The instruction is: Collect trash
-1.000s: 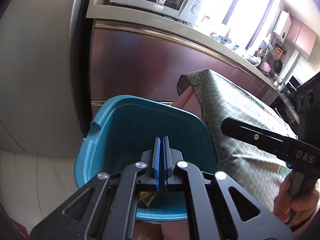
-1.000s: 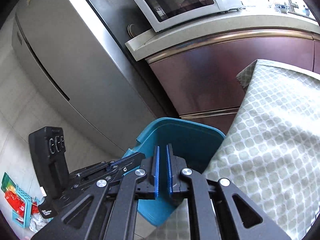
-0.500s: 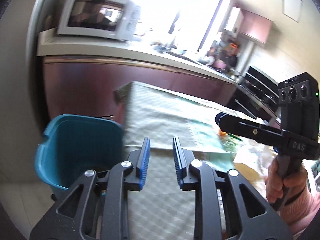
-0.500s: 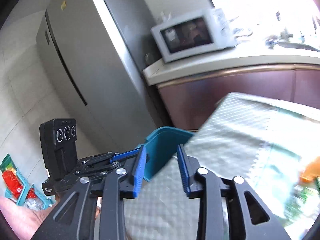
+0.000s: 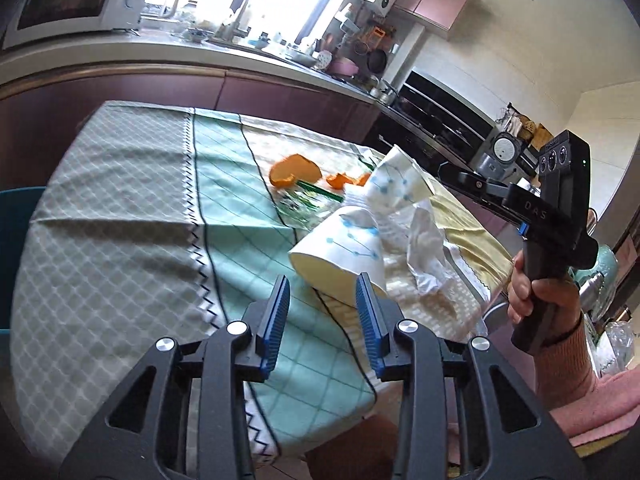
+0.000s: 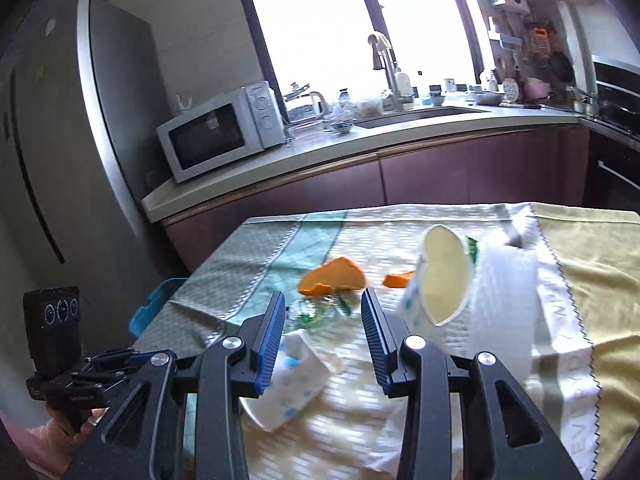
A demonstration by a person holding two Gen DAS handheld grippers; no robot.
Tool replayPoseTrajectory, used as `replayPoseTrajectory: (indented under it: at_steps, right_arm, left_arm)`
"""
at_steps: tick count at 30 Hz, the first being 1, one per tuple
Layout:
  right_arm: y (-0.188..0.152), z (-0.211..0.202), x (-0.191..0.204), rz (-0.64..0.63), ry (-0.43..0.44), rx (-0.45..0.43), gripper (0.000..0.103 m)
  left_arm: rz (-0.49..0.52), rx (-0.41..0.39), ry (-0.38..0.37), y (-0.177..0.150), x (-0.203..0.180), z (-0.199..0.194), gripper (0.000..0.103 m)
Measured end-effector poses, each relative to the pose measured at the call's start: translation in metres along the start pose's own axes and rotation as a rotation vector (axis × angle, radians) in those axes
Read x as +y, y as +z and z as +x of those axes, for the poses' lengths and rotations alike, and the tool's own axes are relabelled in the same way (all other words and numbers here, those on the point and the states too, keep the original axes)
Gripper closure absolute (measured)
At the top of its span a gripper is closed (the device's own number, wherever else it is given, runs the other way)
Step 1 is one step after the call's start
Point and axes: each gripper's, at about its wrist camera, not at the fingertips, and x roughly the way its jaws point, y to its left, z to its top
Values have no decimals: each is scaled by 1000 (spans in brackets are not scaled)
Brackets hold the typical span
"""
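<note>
**Both grippers empty over table of trash**

Left gripper jaws parted and opening, nothing between the pads; a paper cup lies on its side just ahead of the tips. Right gripper jaws also parted and opening, holding nothing; it hangs above a second paper cup lying tipped on the cloth. Another cup, crushed, sits right of that gripper beside a crumpled white tissue. Orange peel rests mid-table, with a smaller piece near it and a clear wrapper just in front. All trash is on the tablecloth. Teal bin peeks out past the table's left edge. A hand grips the right gripper's handle.
</note>
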Motion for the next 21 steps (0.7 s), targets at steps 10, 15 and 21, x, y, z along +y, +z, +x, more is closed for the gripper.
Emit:
replayPoseTrajectory:
  at_steps: [10, 15, 21]
  right_arm:
    - [-4, 8, -24, -34, -61, 5, 65]
    - [-2, 19, -21, -63, -74, 25, 66]
    - [1, 24, -17, -96, -95, 34, 66]
  left_arm:
    - [-32, 85, -64, -9, -20, 40, 66]
    - [-93, 109, -95, -8, -13, 50, 66]
    - [-133, 114, -114, -4, -9, 60, 66]
